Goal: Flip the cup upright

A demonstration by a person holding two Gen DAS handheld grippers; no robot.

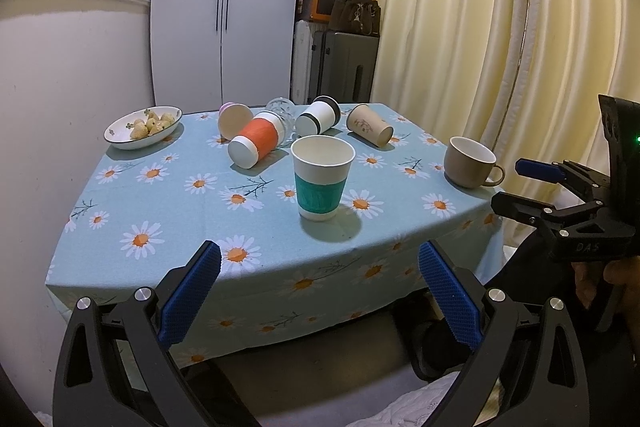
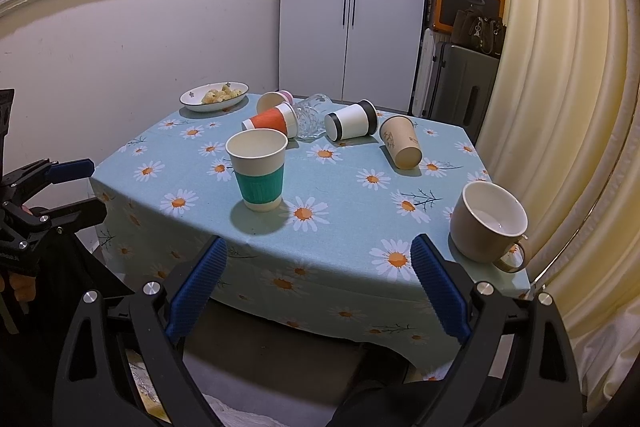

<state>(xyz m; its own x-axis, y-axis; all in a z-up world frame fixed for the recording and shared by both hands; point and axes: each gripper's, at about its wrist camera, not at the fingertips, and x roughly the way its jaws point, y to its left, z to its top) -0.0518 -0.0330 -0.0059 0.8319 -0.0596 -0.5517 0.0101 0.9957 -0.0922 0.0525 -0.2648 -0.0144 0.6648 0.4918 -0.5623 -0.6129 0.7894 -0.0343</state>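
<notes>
Fingers (image 1: 200,291) of both grippers spread, holding nothing, short of table edge (image 1: 256,279), teal-banded cup (image 1: 321,179) upright beyond.

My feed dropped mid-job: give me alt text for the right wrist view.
Open right claw hangs short of a daisy-cloth table with an upright teal-banded cup and mug. Farther back, five cups lie tipped beside a snack bowl.

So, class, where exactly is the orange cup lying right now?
The orange cup lies on its side at the table's far end, between the pink cup and the glass.
</notes>
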